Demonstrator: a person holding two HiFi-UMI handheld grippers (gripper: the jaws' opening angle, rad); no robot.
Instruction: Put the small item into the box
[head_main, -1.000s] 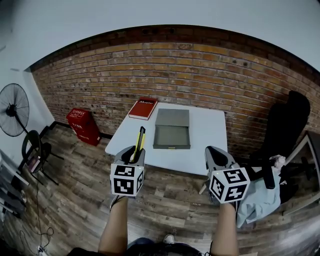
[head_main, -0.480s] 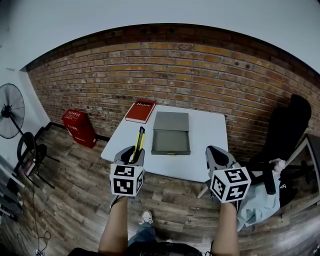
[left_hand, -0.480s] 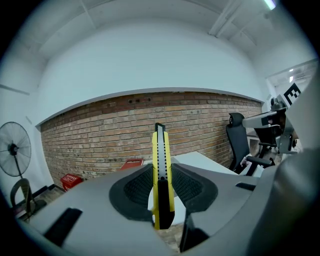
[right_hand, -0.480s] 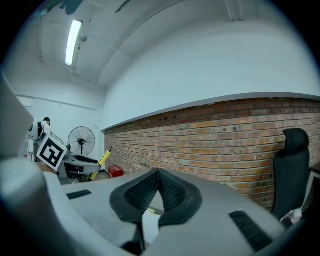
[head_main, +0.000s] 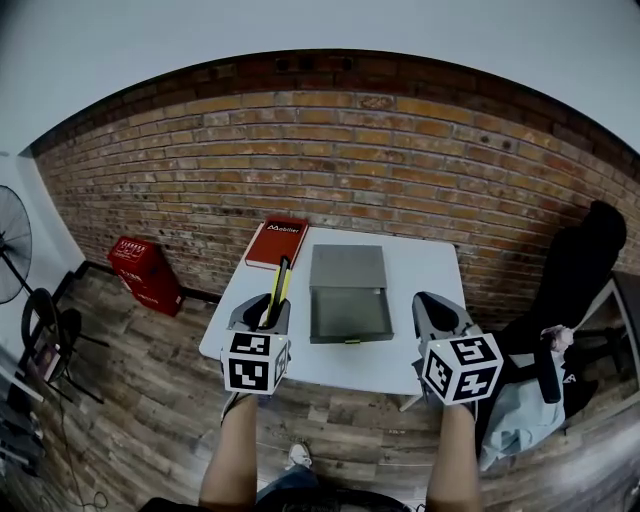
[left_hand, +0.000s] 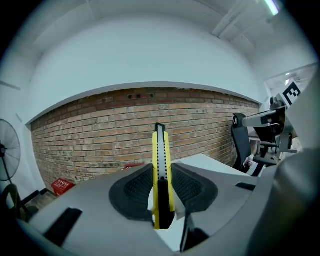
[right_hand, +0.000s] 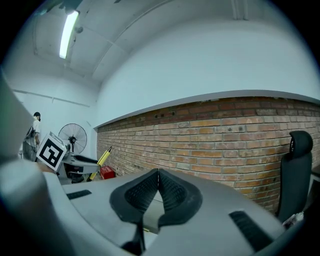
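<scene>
A yellow and black utility knife (head_main: 279, 287) (left_hand: 160, 170) stands upright between the jaws of my left gripper (head_main: 270, 310) (left_hand: 161, 187), which is shut on it. It hangs over the near left part of the white table (head_main: 420, 270). An open grey box (head_main: 348, 311) lies mid-table with its lid (head_main: 347, 266) folded back toward the wall. My right gripper (head_main: 432, 312) (right_hand: 158, 187) is shut on nothing, at the table's near right edge. The left gripper and the knife (right_hand: 104, 156) show at the left of the right gripper view.
A red book (head_main: 277, 241) lies at the table's far left corner. A red crate (head_main: 143, 273) stands on the wooden floor by the brick wall. A floor fan (head_main: 12, 245) stands at the far left, a black chair (head_main: 585, 260) at the right.
The table has come nearer and now lies just below both grippers. The grippers keep the same pose, the knife still in the left one.
</scene>
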